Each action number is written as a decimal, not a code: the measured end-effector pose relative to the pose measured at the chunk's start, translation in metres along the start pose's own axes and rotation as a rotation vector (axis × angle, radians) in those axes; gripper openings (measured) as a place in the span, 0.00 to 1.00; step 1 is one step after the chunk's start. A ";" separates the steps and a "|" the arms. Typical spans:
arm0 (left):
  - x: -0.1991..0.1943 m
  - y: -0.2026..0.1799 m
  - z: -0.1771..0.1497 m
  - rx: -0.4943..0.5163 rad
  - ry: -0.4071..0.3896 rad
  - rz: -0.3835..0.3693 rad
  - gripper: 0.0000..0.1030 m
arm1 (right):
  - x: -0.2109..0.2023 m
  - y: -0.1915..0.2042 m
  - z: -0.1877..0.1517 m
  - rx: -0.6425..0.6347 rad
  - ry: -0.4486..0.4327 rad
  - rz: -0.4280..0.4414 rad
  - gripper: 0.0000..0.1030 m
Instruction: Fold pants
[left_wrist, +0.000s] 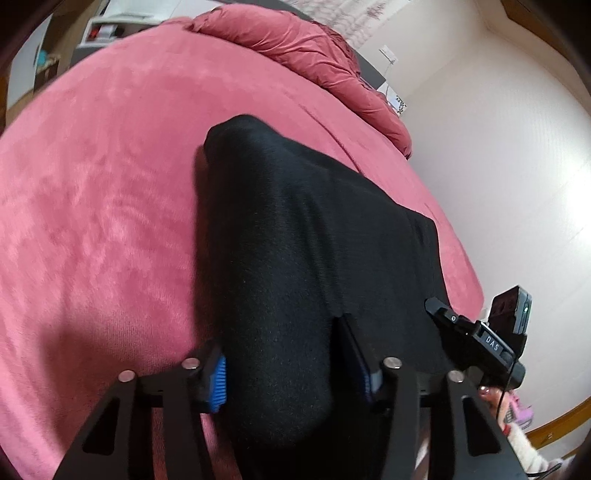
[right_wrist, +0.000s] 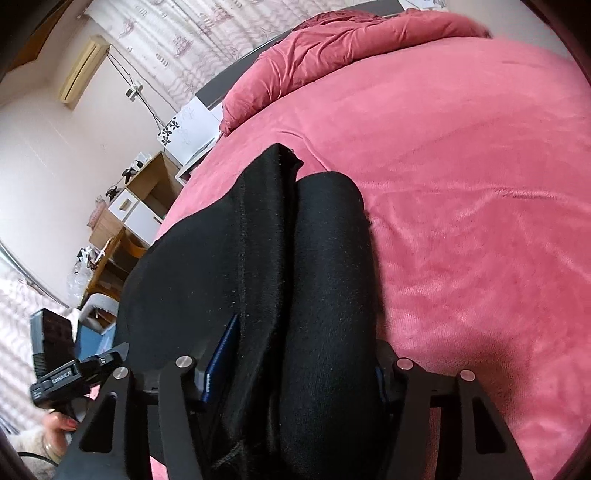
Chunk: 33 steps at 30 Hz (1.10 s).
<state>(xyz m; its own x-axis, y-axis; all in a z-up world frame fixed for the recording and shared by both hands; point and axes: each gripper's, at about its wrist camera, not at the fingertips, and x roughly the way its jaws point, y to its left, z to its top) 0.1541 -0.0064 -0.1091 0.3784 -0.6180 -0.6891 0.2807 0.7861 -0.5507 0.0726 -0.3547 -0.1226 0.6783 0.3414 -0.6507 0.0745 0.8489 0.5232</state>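
Observation:
Black pants lie on a pink bed cover, stretching away from me. My left gripper is shut on a thick bunch of the black cloth between its blue pads. My right gripper is also shut on a bundle of the pants, with cloth draped over both fingers. The right gripper shows in the left wrist view, just right of the pants. The left gripper shows in the right wrist view, at the left edge of the pants.
A bunched pink duvet lies at the head of the bed. The bed's edge runs beside a white wall. Wooden shelves and drawers stand past the bed's side.

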 end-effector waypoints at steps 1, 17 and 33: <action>-0.001 -0.004 0.001 0.016 -0.003 0.013 0.47 | 0.000 0.001 0.000 -0.005 -0.002 -0.006 0.59; -0.002 -0.039 0.014 0.096 -0.031 0.070 0.33 | -0.009 0.032 0.000 -0.095 -0.046 -0.070 0.51; -0.021 -0.047 0.019 0.159 -0.092 0.089 0.33 | -0.010 0.064 0.013 -0.167 -0.077 -0.067 0.49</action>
<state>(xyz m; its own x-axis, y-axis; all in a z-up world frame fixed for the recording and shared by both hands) 0.1495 -0.0301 -0.0603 0.4846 -0.5474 -0.6822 0.3754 0.8346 -0.4030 0.0806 -0.3087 -0.0755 0.7299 0.2556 -0.6339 0.0032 0.9261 0.3772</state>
